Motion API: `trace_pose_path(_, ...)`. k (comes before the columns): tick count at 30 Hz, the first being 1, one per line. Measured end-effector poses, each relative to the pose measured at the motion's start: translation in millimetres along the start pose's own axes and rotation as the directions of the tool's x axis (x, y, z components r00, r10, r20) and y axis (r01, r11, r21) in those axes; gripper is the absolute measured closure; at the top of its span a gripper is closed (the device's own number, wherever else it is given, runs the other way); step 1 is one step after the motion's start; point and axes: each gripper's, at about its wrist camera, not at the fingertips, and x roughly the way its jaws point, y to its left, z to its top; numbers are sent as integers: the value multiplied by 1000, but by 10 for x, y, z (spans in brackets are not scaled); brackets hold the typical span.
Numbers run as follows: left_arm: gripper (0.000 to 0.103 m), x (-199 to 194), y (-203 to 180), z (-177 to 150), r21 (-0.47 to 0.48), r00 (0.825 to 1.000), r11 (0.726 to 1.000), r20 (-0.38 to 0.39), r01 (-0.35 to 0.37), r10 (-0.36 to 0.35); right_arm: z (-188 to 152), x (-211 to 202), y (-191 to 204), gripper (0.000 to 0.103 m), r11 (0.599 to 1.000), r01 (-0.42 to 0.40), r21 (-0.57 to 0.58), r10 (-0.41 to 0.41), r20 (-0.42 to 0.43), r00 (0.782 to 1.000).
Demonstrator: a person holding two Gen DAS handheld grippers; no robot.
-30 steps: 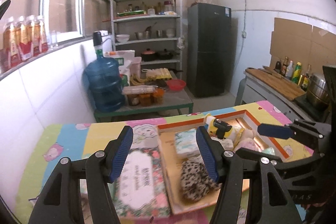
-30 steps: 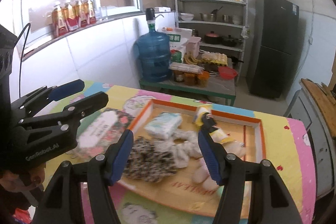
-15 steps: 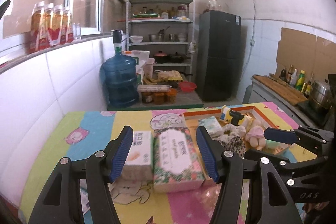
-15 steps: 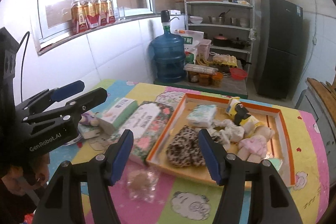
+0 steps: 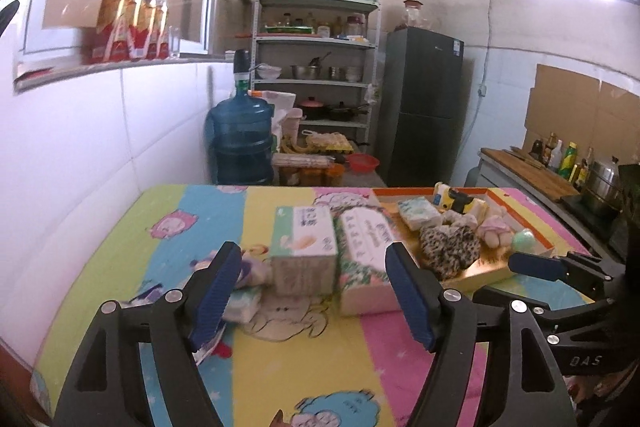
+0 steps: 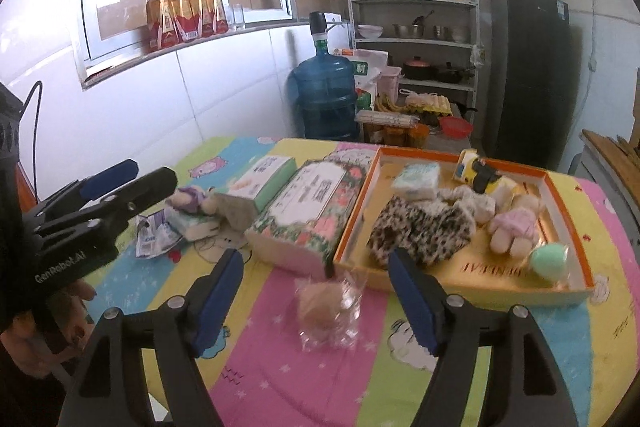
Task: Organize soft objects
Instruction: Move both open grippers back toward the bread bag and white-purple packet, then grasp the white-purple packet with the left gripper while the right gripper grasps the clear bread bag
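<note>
Both grippers hover above the table with jaws wide apart, holding nothing. The right gripper looks to be lining up on the wrapped puff — it lies loose on the mat between the jaws, just short of the tray. Best to drop straight down and pinch the soft middle, not the slippery film. The left gripper faces the tissue box, near the small doll.

Leopard slippers – fuzzy cloth; tray – glossy card; wrapper – clear plastic
</note>
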Motion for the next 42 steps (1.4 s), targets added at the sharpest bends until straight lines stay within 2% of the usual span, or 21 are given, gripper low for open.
trace_pose_path(6, 27, -102, 216, -225, -23, 1000, 1000, -1, 3, -3, -223, 135, 76, 28, 998, 44, 44, -44, 6, 999)
trace_pose_path(13, 27, -205, 478, -382, -73, 1000, 997, 20, 22, -21, -389, 344, -16, 28, 993, 60, 100, -56, -47, 997)
trace_pose_path(17, 27, -250, 635, -482, -100, 999, 995, 33, 24, -20, -425, 443, -62, 22, 992, 69, 102, -61, -77, 995)
trace_pose_path(20, 27, -253, 744, -545, -119, 999, 993, 31, 16, -12, -435, 507, -72, 22, 992, 76, 102, -66, -94, 993)
trace_pose_path(28, 27, -66, 951, -676, -155, 999, 988, -30, -15, 11, -458, 697, -75, 22, 992, 79, 98, -65, -138, 988)
trace_pose_path(36, 27, 185, 1247, -776, -241, 991, 965, -107, -109, 85, -452, 815, -53, 22, 993, 73, 95, -57, -158, 986)
trace_pose_path(39, 27, 291, 1366, -800, -274, 985, 952, -138, -138, 103, -453, 846, -39, 34, 993, 65, 95, -50, -161, 986)
trace_pose_path(41, 27, 360, 1420, -807, -282, 979, 944, -156, -170, 130, -453, 862, -40, 50, 993, 62, 102, -45, -159, 986)
trace_pose_path(42, 27, 398, 1443, -807, -287, 976, 940, -166, -185, 141, -456, 864, -47, 50, 992, 58, 108, -41, -155, 987)
